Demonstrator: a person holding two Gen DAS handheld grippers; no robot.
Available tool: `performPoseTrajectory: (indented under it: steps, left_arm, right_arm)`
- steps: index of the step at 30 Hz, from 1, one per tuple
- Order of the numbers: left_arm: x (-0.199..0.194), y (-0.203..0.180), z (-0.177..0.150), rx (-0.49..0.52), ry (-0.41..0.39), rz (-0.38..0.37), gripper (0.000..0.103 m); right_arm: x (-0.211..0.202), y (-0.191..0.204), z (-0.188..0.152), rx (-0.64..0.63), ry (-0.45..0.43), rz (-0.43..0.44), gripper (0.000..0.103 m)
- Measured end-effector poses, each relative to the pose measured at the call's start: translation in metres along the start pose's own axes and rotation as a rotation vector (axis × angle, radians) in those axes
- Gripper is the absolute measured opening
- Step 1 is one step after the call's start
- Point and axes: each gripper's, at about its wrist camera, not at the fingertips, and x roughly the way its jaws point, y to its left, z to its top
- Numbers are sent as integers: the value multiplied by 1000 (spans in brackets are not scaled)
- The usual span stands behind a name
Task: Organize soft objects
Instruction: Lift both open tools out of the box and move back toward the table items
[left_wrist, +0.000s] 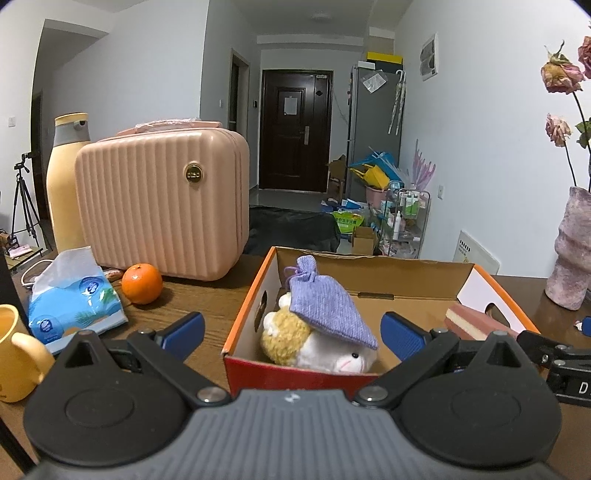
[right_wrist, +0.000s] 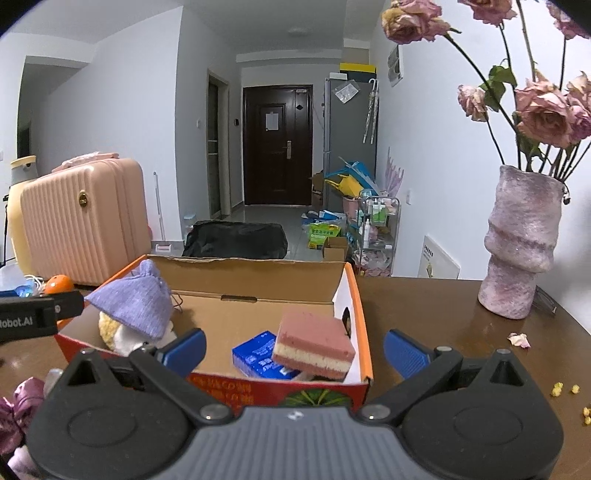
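An open cardboard box (left_wrist: 373, 275) with orange and red sides stands on the brown table; it also shows in the right wrist view (right_wrist: 266, 273). In its left end lies a white and yellow plush toy (left_wrist: 325, 350) with a purple knitted pouch (left_wrist: 327, 306) on top. The pouch (right_wrist: 133, 299) and plush (right_wrist: 122, 338) also show in the right wrist view. A pink and cream sponge (right_wrist: 314, 343) leans on a blue pack (right_wrist: 255, 352) in the right end. My left gripper (left_wrist: 291, 332) is open and empty before the box. My right gripper (right_wrist: 293, 349) is open and empty at the box's front right corner.
A pink ribbed case (left_wrist: 162, 206), a yellow bottle (left_wrist: 66, 177), an orange (left_wrist: 142, 283), a blue tissue pack (left_wrist: 74, 302) and a yellow mug (left_wrist: 14, 354) stand left of the box. A pink vase (right_wrist: 521, 243) with dried roses stands right. Purple fabric (right_wrist: 18, 413) lies front left.
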Motion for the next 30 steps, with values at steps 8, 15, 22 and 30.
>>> performPoseTrajectory:
  steps: [8, 15, 22, 30]
  left_arm:
    - [-24, 0, -10, 9, -14, -12, 103]
    - [-43, 3, -20, 22, -17, -29, 103]
    - [-66, 7, -31, 36, -34, -46, 103]
    - [-89, 13, -43, 45, -43, -51, 103]
  right_arm:
    - [-24, 1, -12, 2, -13, 0, 103]
    - [-44, 3, -22, 3, -27, 8, 103]
    - [-64, 9, -34, -2, -30, 12, 103]
    - [-91, 14, -48, 3, -47, 17, 103]
